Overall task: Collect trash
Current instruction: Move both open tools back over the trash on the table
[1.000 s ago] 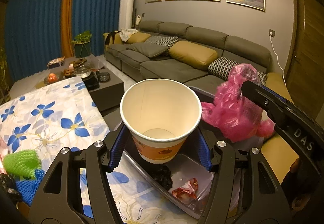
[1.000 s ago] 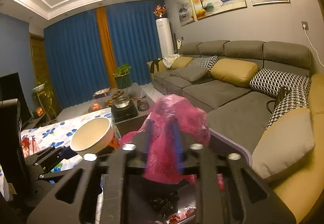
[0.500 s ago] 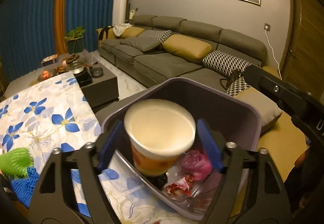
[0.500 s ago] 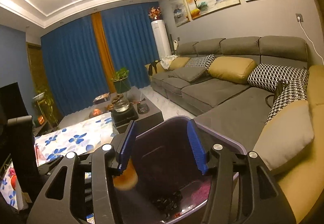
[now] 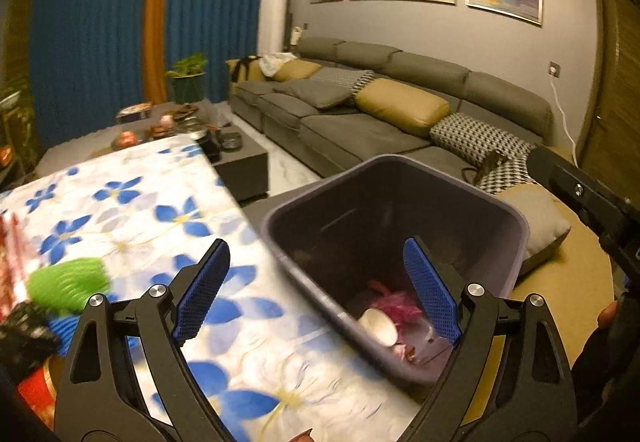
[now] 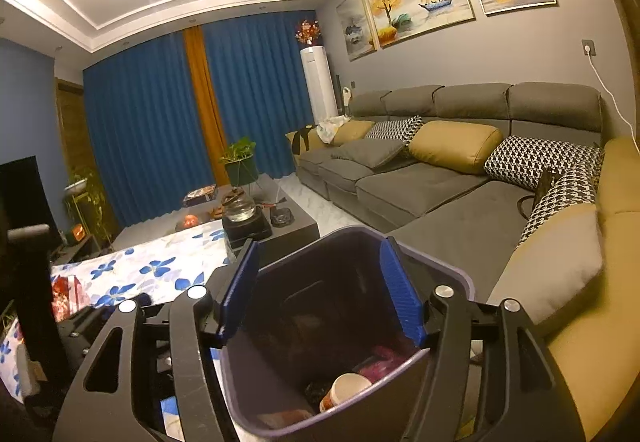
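A dark purple bin (image 5: 516,226) (image 6: 464,278) stands by the table's edge. Inside lie a paper cup (image 5: 378,327) (image 6: 344,391) on its side, a pink plastic bag (image 5: 398,302) (image 6: 384,362) and other scraps. My left gripper (image 5: 316,288) hovers over the bin's near rim and the table edge, jaws opening wide, nothing between them. My right gripper (image 6: 320,292) hangs above the bin's mouth, jaws also opening and empty. On the table's left lie a green net (image 5: 68,282), a blue net (image 5: 70,326) and a red wrapper (image 5: 14,246).
The table wears a white cloth with blue flowers (image 5: 132,214). A grey sofa with yellow and patterned cushions (image 5: 400,106) runs behind the bin. A low dark coffee table (image 6: 280,222) with a kettle stands farther back. A hand (image 5: 608,318) shows at the right edge.
The left gripper let go of the paper cup, which dropped into the bin. The right gripper released the pink bag, which also fell in. Both jaws spread wider and the left view swung left.
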Demonstrator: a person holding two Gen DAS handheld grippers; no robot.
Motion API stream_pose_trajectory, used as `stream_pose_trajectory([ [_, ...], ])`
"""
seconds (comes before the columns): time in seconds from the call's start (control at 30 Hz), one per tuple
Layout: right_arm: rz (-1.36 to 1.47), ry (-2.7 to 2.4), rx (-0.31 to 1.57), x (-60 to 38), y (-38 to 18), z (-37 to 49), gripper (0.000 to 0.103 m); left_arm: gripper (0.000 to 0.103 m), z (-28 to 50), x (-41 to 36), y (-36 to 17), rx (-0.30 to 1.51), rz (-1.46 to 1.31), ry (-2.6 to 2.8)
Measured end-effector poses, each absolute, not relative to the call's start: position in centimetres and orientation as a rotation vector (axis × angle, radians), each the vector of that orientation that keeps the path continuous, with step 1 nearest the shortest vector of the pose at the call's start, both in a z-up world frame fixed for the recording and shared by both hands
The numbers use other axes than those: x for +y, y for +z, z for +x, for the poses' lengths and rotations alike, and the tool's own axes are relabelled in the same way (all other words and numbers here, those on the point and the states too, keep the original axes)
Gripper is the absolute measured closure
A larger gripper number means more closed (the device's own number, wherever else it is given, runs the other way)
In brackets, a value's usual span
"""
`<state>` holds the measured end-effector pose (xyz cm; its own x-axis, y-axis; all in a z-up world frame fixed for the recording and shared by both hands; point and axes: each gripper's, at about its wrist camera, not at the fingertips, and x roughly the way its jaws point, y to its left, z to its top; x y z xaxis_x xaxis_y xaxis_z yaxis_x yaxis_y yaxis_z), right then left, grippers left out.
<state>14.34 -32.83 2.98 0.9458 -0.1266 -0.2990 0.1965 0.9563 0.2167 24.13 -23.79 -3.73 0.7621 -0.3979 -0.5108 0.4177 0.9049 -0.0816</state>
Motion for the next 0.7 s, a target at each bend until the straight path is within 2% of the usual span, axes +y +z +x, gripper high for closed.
stream_pose_trajectory([
  [0.17, 0.236, -0.164, 0.274, -31.4, 3.2, 12.9, 0.029, 0.016, 21.7, -20.0, -3.0, 0.527, 0.001, -0.364],
  [0.4, 0.208, -0.086, 0.286, -27.4, 2.9, 11.5, 0.027, 0.016, 18.1, -13.2, -2.7, 0.506, -0.018, -0.217],
  [0.7, 0.15, 0.134, 0.396, -17.2, 0.2, 11.8, 0.027, 0.016, 13.0, -2.5, -3.7, 0.491, -0.05, 0.03],
])
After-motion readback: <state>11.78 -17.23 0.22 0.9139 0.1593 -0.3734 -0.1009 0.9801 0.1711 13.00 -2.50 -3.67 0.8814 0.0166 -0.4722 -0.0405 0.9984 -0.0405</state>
